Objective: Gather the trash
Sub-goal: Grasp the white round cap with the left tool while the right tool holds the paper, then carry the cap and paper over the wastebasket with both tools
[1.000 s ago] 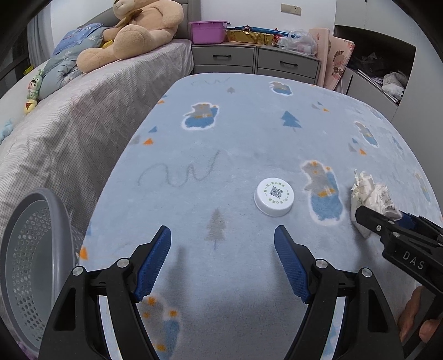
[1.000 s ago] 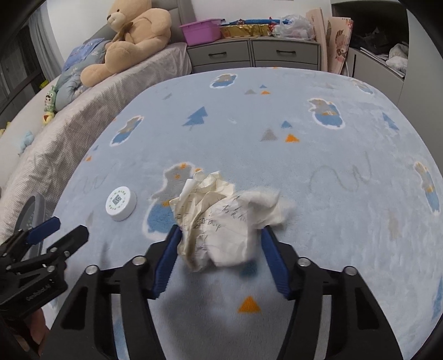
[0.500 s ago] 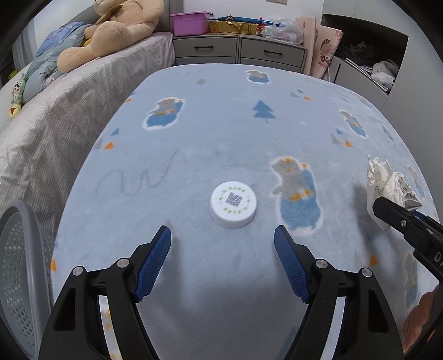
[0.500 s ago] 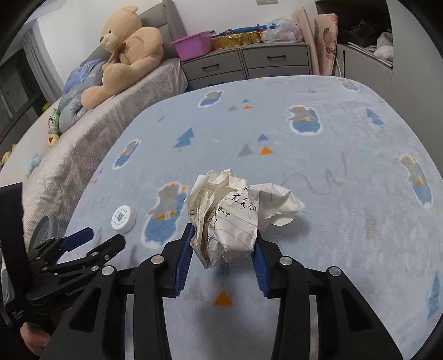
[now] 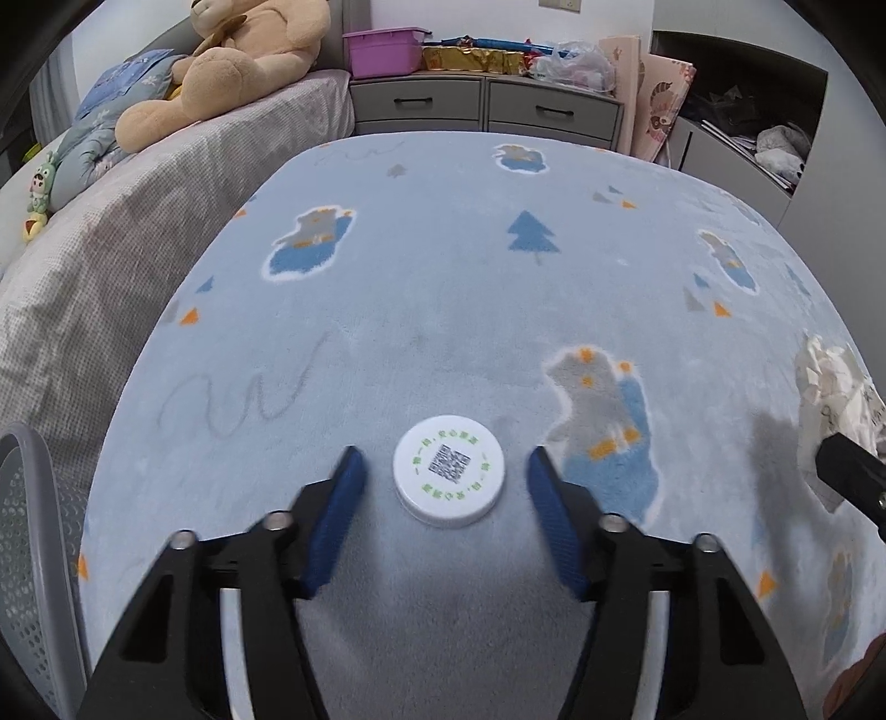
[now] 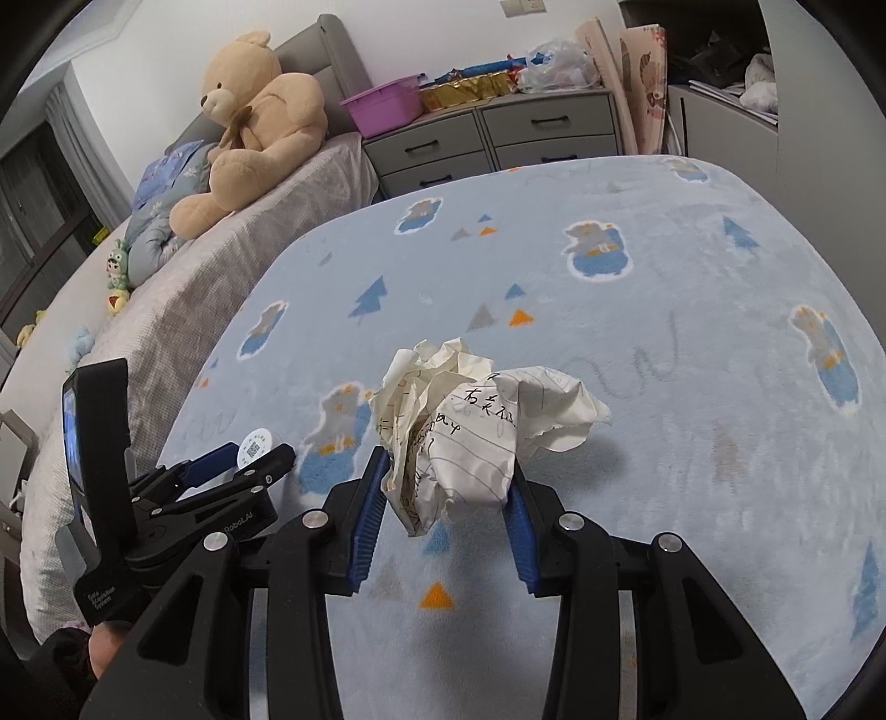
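Observation:
A round white lid with a QR code point(image 5: 449, 478) lies on the light blue patterned blanket point(image 5: 443, 288). My left gripper point(image 5: 446, 482) is open, its blue fingertips on either side of the lid, not touching it. My right gripper point(image 6: 446, 490) is shut on a crumpled ball of written paper point(image 6: 470, 432) and holds it above the blanket. The paper ball also shows at the right edge of the left wrist view point(image 5: 830, 399). The left gripper point(image 6: 243, 462) and the lid point(image 6: 256, 447) show at the left of the right wrist view.
A grey mesh waste basket point(image 5: 27, 554) stands at the left edge. A bed with a teddy bear point(image 5: 243, 61) runs along the left. Grey drawers point(image 5: 487, 111) with a purple tub point(image 5: 385, 52) stand at the back.
My left gripper has moved forward until its open fingers straddle the lid, and they have narrowed. My right gripper has closed on the paper ball and lifted it.

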Demonstrator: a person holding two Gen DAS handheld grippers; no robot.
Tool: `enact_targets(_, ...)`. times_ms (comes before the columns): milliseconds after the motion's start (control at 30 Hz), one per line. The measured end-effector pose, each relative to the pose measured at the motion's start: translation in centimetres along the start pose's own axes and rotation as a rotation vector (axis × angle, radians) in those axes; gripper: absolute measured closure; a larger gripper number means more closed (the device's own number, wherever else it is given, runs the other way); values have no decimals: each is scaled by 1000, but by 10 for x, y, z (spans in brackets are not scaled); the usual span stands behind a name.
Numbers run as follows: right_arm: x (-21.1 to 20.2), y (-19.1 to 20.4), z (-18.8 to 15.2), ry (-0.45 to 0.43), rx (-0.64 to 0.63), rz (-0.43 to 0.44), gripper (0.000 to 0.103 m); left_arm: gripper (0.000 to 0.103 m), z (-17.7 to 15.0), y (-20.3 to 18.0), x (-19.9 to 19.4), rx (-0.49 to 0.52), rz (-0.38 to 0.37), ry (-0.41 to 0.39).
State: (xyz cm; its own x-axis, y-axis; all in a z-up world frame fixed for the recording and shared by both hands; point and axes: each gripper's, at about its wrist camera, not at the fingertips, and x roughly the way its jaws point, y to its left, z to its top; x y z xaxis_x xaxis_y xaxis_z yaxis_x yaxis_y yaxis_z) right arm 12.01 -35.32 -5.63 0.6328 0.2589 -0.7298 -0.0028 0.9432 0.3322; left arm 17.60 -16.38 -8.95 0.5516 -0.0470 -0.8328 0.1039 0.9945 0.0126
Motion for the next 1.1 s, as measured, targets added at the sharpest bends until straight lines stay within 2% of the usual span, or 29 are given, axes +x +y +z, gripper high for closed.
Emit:
enact_targets(33,0,0,-1,1,0,1,64,64,-2,-2,-3,7,-4,-2)
enact_targets(200,1,4,-3,11,-2,9,64,64,-11,-2,-16,16,-34,4)
enact_targets(500,-7,37,-20,6,-56,11,64,64,-35,23,-73,15,-24,-56)
enact_targets(700,-20,73,-36,-6,-108,6,64,64,-52,60,-114,-12,5,-107)
enact_targets(867,-25,108,-49,-4,-127,39,64,64,-66,99,-142,-48,29,-142)
enact_targets(1100,-18,178,-64,13,-179,116,64,64,-90,168,-165,-122,92,-163)
